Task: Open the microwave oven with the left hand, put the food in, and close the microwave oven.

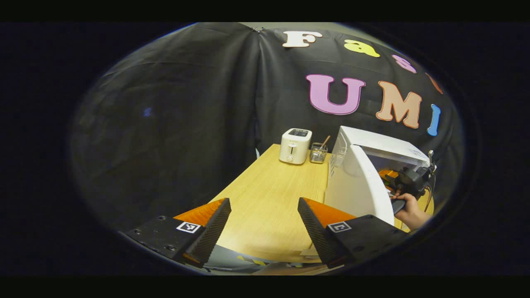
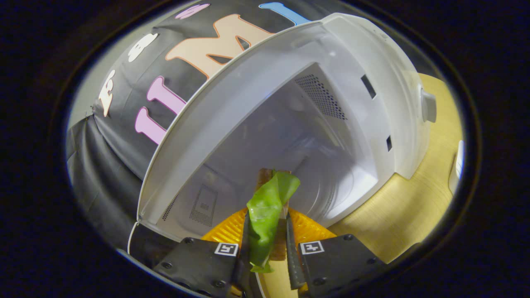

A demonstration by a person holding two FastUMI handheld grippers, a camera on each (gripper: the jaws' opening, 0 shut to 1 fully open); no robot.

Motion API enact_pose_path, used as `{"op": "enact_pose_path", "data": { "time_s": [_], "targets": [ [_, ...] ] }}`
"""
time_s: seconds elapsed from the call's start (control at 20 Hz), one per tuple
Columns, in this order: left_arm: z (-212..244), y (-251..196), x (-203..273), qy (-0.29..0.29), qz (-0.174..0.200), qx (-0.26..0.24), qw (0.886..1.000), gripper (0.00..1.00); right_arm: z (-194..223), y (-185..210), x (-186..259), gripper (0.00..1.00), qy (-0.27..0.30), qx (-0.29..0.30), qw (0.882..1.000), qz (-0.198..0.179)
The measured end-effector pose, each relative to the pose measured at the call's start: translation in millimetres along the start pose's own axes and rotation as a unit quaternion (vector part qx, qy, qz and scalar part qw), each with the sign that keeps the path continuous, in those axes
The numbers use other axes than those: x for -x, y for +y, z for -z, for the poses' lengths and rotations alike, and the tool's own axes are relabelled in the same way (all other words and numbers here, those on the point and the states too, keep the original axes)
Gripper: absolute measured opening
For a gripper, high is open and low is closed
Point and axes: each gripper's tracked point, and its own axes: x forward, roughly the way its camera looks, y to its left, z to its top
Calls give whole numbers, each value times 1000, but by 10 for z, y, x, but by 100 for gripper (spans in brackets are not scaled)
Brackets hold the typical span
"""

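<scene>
- A wooden table (image 1: 269,194) is seen in the left gripper view, running back to the black cloth wall.
- A white microwave oven (image 1: 372,161) is set on the right side of the table, with its door (image 1: 356,186) swung open toward the camera; in the right gripper view the open cavity (image 2: 298,136) is faced directly, tilted in the frame, white inside, with vent holes on its walls.
- A white toaster (image 1: 295,145) is placed at the far end of the table, left of the microwave oven.
- A small glass jar (image 1: 318,152) with a stick in it is stood just beside the toaster, between it and the microwave oven.
- The left gripper (image 1: 263,225) is held over the near end of the table, jaws spread wide, nothing between them.
- The right gripper (image 2: 267,244) is held at the mouth of the cavity, jaws narrow and closed on the food; in the left gripper view it is seen by the open door, gripped by a hand (image 1: 410,209).
- The food (image 2: 267,211), a green leaf over a brown slice, is clamped between the right jaws, its tip reaching into the cavity opening; whether it touches the cavity floor cannot be told.
</scene>
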Motion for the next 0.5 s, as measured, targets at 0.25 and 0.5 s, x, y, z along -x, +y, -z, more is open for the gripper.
{"op": "enact_pose_path", "data": {
  "time_s": [0.25, 0.5],
  "targets": [
    [57, 69, 53, 10, -12, 3, 1000, 94, -127, -118, -160, 36, -15, -6, 1000, 22],
    [83, 32, 63, 17, -14, 1, 1000, 96, -198, -235, -189, 48, -37, 26, 997, 54]
  ]
}}
